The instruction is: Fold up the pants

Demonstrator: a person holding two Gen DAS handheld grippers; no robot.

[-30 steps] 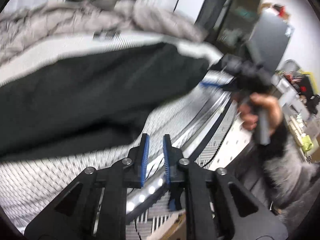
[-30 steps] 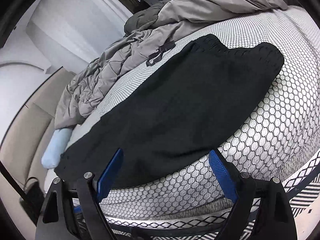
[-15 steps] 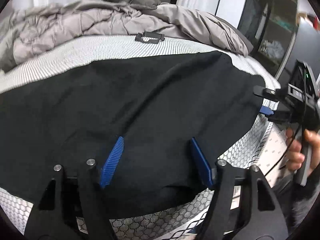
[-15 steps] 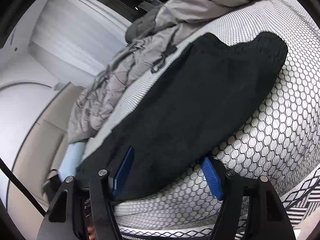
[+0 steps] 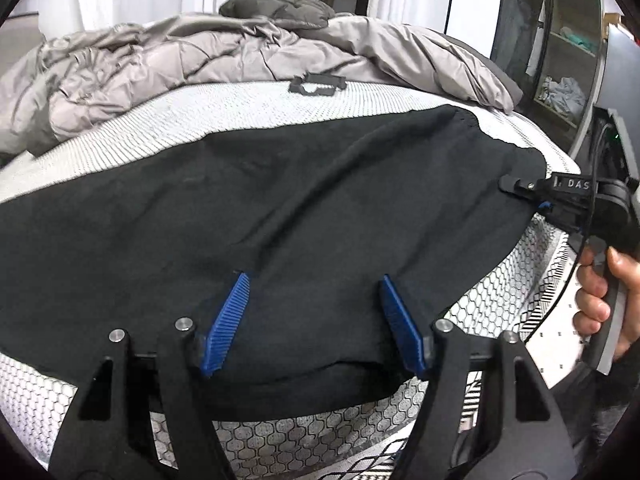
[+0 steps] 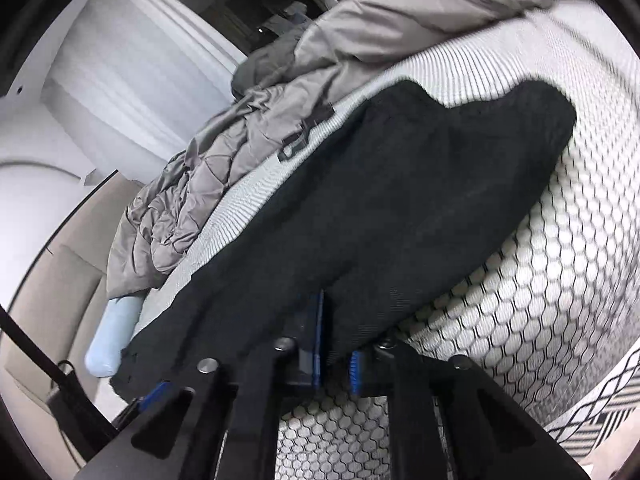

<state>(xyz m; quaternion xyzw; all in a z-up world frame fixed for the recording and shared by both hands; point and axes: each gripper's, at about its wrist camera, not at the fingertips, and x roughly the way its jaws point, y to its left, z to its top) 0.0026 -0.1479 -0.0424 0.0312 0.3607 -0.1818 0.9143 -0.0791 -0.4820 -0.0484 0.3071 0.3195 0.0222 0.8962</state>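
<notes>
Black pants [image 5: 256,216] lie spread flat on a bed with a white honeycomb-pattern cover [image 5: 492,300]. My left gripper [image 5: 314,284] is open, its blue pads straddling the near edge of the pants. My right gripper [image 6: 336,332] is shut on the near edge of the pants [image 6: 400,200]; it also shows in the left wrist view [image 5: 548,204] at the pants' right end, held by a hand [image 5: 600,292].
A crumpled grey quilt [image 5: 200,52] lies along the far side of the bed. A light blue pillow [image 6: 112,336] sits at the bed's far end by a beige headboard. Shelves [image 5: 560,40] stand right of the bed.
My left gripper opened from nearly shut and swung over the pants' near edge. My right gripper closed on the pants' edge.
</notes>
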